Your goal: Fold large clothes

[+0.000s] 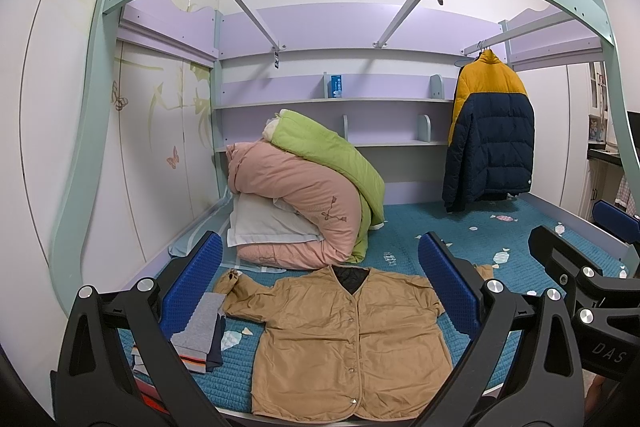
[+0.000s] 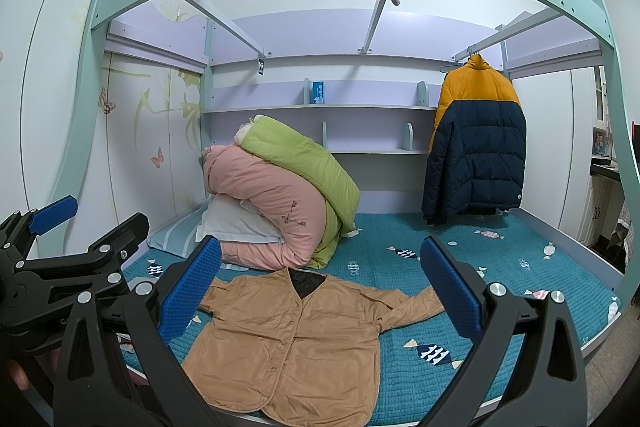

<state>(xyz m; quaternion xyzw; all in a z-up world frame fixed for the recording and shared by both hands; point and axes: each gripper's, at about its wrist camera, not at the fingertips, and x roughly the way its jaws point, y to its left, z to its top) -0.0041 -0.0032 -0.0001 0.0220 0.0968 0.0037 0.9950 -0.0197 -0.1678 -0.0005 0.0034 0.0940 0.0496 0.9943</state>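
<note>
A tan button-up jacket lies flat, front up, on the teal bed cover, collar toward the far side and sleeves spread. It also shows in the right wrist view. My left gripper is open and empty, held above the jacket's near edge. My right gripper is open and empty, also above the jacket. The right gripper shows at the right edge of the left wrist view; the left gripper shows at the left of the right wrist view.
A folded stack of grey and striped clothes lies left of the jacket. Rolled pink and green quilts on a pillow sit at the back left. A yellow-and-navy puffer jacket hangs at the back right. Shelves line the back wall under the loft frame.
</note>
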